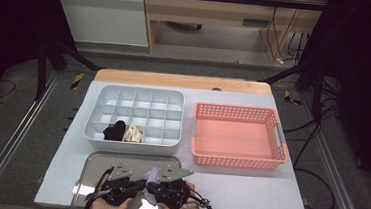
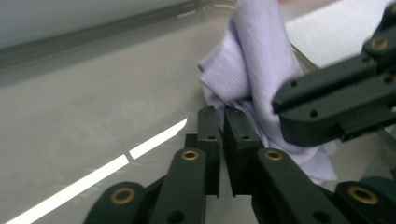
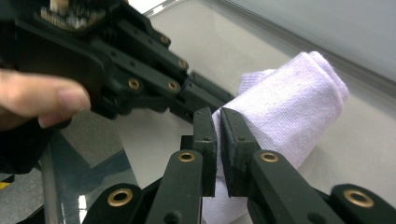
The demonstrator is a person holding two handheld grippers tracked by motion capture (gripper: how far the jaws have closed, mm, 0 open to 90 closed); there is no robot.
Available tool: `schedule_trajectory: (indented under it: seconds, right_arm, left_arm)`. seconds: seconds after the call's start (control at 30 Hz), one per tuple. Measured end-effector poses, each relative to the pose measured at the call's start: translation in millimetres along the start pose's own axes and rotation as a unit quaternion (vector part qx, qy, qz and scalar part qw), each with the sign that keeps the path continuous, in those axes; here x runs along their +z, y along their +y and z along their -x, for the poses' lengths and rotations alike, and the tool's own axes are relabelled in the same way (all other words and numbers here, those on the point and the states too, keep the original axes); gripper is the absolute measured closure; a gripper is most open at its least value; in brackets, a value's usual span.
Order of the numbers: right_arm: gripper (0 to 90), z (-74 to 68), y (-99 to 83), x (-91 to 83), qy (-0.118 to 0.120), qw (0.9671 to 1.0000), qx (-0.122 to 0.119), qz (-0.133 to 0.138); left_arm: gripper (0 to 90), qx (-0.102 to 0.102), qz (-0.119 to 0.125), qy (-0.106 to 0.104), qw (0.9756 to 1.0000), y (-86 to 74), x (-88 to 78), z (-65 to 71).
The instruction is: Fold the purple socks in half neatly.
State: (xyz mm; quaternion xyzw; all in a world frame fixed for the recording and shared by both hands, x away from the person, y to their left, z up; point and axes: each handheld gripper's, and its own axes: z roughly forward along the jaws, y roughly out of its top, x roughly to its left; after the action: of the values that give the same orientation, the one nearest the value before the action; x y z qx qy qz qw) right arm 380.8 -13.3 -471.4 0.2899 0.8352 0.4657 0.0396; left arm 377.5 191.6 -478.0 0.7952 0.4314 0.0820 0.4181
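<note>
Our left claw (image 1: pixel 139 183) sits over the metal tray (image 1: pixel 96 165) at the near edge of the table, its jaws nearly together and pinching an edge of the lilac cloth (image 1: pixel 153 174). Just to its right, our right claw (image 1: pixel 148 186) is closed on the same cloth, which is folded into a roll between them. Beyond stand the grey divided box (image 1: pixel 133 115) and the pink basket (image 1: pixel 238 136).

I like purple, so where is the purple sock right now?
In the high view the purple sock is at the near edge of the table, over the metal tray, between the left tool and the right tool.
</note>
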Motion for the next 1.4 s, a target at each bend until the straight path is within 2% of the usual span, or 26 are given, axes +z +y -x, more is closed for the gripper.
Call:
schedule_trajectory:
  seconds: [0.2, 0.27, 0.33, 0.37, 0.4, 0.5, 0.63, 0.97, 1.1, 1.2, 1.4]
  right_arm:
    - [85.7, -0.6, -1.5, 1.3, 0.000, 1.0000, -0.002, 0.002]
    - [85.7, -0.7, -1.6, 1.8, 0.000, 1.0000, -0.004, 0.003]
    - [85.6, -0.7, -1.5, 2.1, 0.000, 1.0000, -0.005, 0.004]
    - [85.6, -0.6, -1.5, 2.2, 0.001, 1.0000, -0.004, 0.004]
    - [85.6, -0.9, -1.6, 2.2, 0.001, 1.0000, -0.004, 0.004]
    - [85.5, -1.5, -1.3, 2.6, 0.003, 1.0000, -0.003, 0.004]
    - [85.4, -2.1, -0.4, 2.9, 0.006, 1.0000, -0.005, 0.001]
    - [82.8, -0.3, 1.9, -3.3, 0.012, 0.9998, -0.001, -0.014]
    - [80.2, 0.7, 2.8, -9.9, -0.001, 0.9998, -0.008, -0.019]
    - [80.4, 3.4, 1.8, -18.2, -0.022, 0.9995, -0.008, -0.021]
    - [79.3, 8.5, 0.2, -25.0, -0.030, 0.9994, 0.003, -0.019]
  left_arm:
    - [74.5, -0.011, 0.055, 0.007, 0.9984, 13.6, -16.9, -7.4]
    - [71.8, -0.004, 0.064, 0.004, 0.9979, 19.9, -18.4, -6.0]
    - [68.5, 0.001, 0.076, -0.008, 0.9971, 26.6, -18.8, -2.9]
    - [65.5, 0.009, 0.078, -0.009, 0.9969, 30.1, -18.5, -1.4]
    - [62.6, 0.017, 0.076, -0.009, 0.9970, 33.4, -16.8, 0.7]
    - [57.4, 0.020, 0.059, -0.010, 0.9980, 36.6, -8.1, 3.4]
    - [55.0, 0.021, 0.040, -0.001, 0.9990, 36.7, 1.6, 1.7]
    - [54.3, 0.006, 0.031, 0.003, 0.9995, 23.0, -2.9, -8.1]
    - [54.3, 0.001, 0.033, 0.003, 0.9994, 15.9, -8.6, -8.9]
    - [53.5, -0.001, 0.034, -0.008, 0.9994, 9.7, -11.8, -7.3]
    - [48.4, -0.006, 0.036, -0.010, 0.9993, 0.1, -13.2, -1.2]
